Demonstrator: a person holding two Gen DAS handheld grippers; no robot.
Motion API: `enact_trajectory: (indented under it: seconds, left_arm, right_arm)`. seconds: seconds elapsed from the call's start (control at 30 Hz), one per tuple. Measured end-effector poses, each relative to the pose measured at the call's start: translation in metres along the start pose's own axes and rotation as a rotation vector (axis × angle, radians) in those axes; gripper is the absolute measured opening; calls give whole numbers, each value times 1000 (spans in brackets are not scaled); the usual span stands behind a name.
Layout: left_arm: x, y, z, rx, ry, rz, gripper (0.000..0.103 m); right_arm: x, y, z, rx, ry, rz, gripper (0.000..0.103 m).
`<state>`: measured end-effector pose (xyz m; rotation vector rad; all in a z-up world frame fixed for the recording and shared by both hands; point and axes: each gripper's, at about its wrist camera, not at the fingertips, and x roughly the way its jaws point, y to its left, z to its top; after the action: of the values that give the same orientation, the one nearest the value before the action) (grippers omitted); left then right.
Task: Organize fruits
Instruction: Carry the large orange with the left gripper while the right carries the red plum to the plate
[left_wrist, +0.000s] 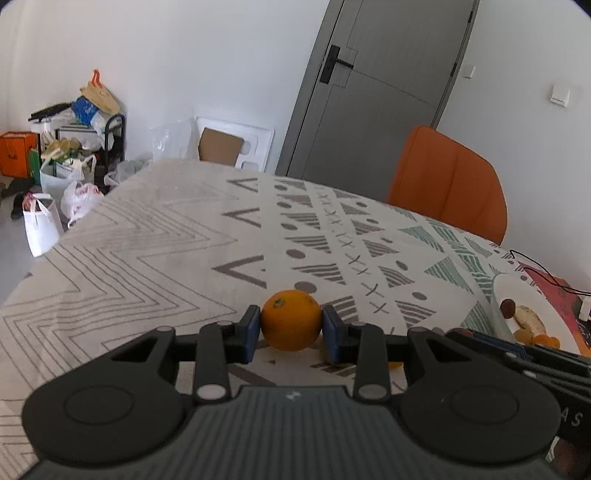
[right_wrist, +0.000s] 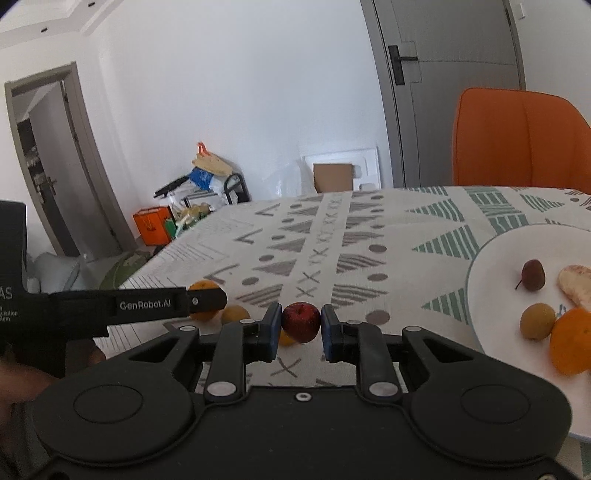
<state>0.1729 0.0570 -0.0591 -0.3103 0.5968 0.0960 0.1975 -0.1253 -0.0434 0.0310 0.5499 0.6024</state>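
Fruits are split between the patterned tablecloth (left_wrist: 155, 236) and the white plate (right_wrist: 495, 254). Left gripper (left_wrist: 291, 326) has its blue pads against both sides of an orange (left_wrist: 291, 319), which looks pinched at its widest part; can't tell if it's lifted or resting on the cloth. Right gripper (right_wrist: 300, 325) brackets a small red apple (right_wrist: 301, 321): left pad touching, a sliver of gap at the right pad, so likely closing or only just gripping. In the right wrist view the plate sits at 3 o'clock from the apple, holding a dark red-brown fruit (right_wrist: 533, 275), a tan round fruit (right_wrist: 537, 320), a second orange (right_wrist: 570, 341) and a pale peeled piece (right_wrist: 578, 284). Two more yellow-orange fruits (right_wrist: 234, 314) lie loose on the cloth at 9 o'clock from the apple, with another one partly hidden behind the right gripper's left finger. Judgement: both hands are at the grasp stage, next comes the carry to the plate. To do it well: seat the right pads fully on the apple's middle before lifting, since round fruit can squirt out of an off-centre pinch; lift straight up, then swing toward 3 o'clock. Set down in the bare part of the plate at 12 o'clock from the plated fruit so nothing gets knocked. Move one hand at a time, as the grippers are close together and could collide.
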Motion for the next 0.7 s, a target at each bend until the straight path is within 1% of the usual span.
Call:
enact_trajectory:
  seconds: [0.17, 0.37, 0.53, 0.7]
  left_arm:
    - [-18, -12, 3, 13, -47, -3, 34]
    - [-34, -27, 3, 28, -82, -34, 34]
    - [-41, -45, 3, 56, -112, -73, 34]
    - [-38, -64, 0, 81, -109, -114, 34]
  right_arm:
    - [-7, -3, 6, 26, -12, -6, 21]
    - [-37, -2, 21, 11, -88, -40, 21]
    - [-55, -19, 19, 35, -112, -89, 21]
    - [-66, -38, 12, 74, -121, -136, 21]
